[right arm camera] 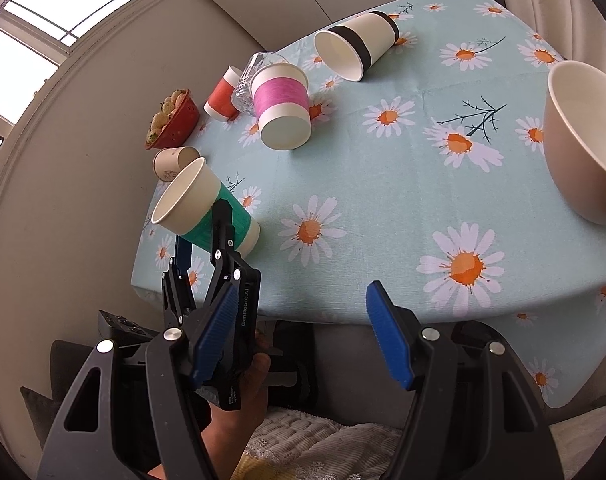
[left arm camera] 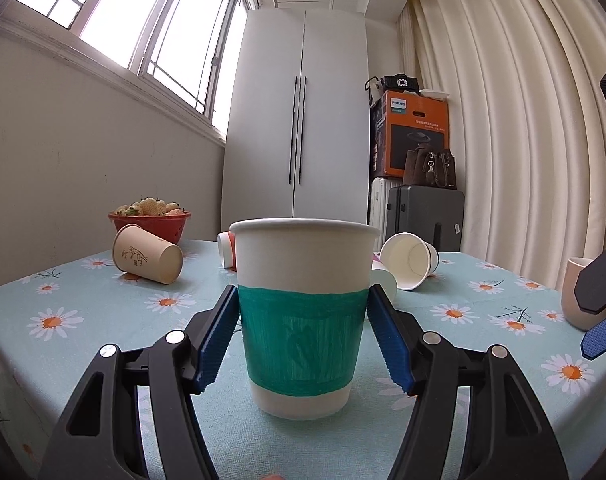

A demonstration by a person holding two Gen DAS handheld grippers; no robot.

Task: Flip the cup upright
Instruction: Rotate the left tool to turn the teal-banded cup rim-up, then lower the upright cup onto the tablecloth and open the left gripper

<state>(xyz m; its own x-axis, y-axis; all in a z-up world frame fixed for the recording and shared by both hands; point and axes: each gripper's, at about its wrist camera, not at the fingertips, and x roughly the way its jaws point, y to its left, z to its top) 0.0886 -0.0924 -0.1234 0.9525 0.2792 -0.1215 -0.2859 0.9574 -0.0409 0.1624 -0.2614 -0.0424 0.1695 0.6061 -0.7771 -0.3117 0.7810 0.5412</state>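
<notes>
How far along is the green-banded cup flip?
Done: the green-banded cup stands rim-up on the tablecloth. In hand: the left gripper flanks its band; whether the pads touch or have just let go is unclear. Left: back away. The pink-banded cup, black-banded cup and sketch-printed cup lie tipped. The right gripper is open and empty.
</notes>
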